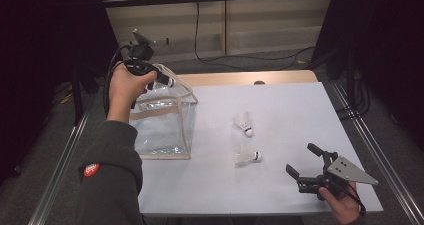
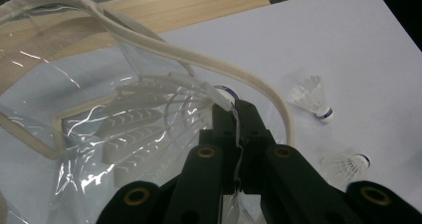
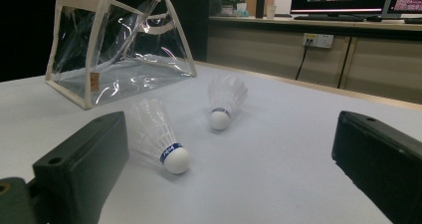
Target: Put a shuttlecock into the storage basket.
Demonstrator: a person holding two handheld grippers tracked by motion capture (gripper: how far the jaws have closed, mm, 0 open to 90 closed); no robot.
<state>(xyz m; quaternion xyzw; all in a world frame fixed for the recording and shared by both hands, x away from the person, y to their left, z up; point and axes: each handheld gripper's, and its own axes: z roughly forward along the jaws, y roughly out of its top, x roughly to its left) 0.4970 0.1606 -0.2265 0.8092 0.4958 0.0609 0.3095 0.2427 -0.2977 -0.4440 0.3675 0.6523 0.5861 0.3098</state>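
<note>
My left gripper (image 1: 161, 79) is raised over the top of a clear plastic bag (image 1: 162, 130) with cream trim, at the table's left. It is shut on a white shuttlecock (image 1: 167, 81). In the left gripper view the jaws (image 2: 238, 108) meet near the cork, and the feathers (image 2: 144, 129) fan out to the left under the bag's handle strap (image 2: 199, 67). Two more shuttlecocks (image 1: 244, 123) (image 1: 247, 156) lie mid-table. My right gripper (image 1: 300, 157) rests open near the front right edge. Its jaws (image 3: 229, 134) point at the near shuttlecock (image 3: 161, 142) and the far one (image 3: 225, 102).
The white table top (image 1: 280, 100) ends in a wooden strip (image 1: 240, 78) at the back. Metal rails run along both sides of the table. Beyond the table a cable trails over the floor, and the bag (image 3: 119, 45) stands behind the shuttlecocks in the right gripper view.
</note>
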